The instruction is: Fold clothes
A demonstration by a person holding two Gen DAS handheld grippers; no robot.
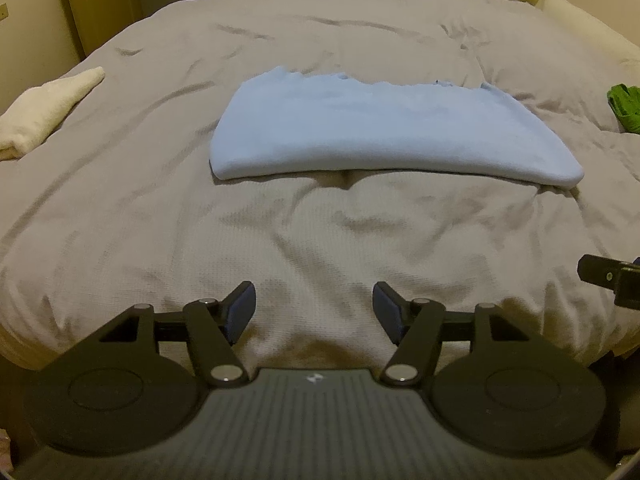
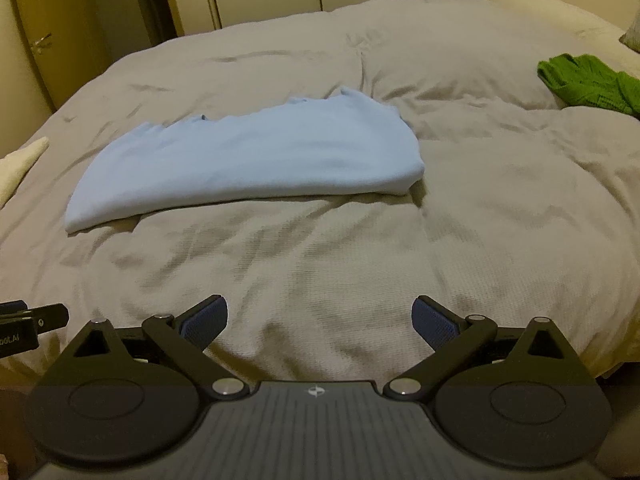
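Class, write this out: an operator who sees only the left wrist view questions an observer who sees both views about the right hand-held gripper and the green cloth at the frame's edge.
Operator: Only one finger of the right hand-held gripper shows here. Is it holding anything?
Observer: No. It is wide open, with only the bedcover showing between its fingers.
Operator: And the green garment?
Observer: It lies crumpled and unfolded, well apart from the blue garment.
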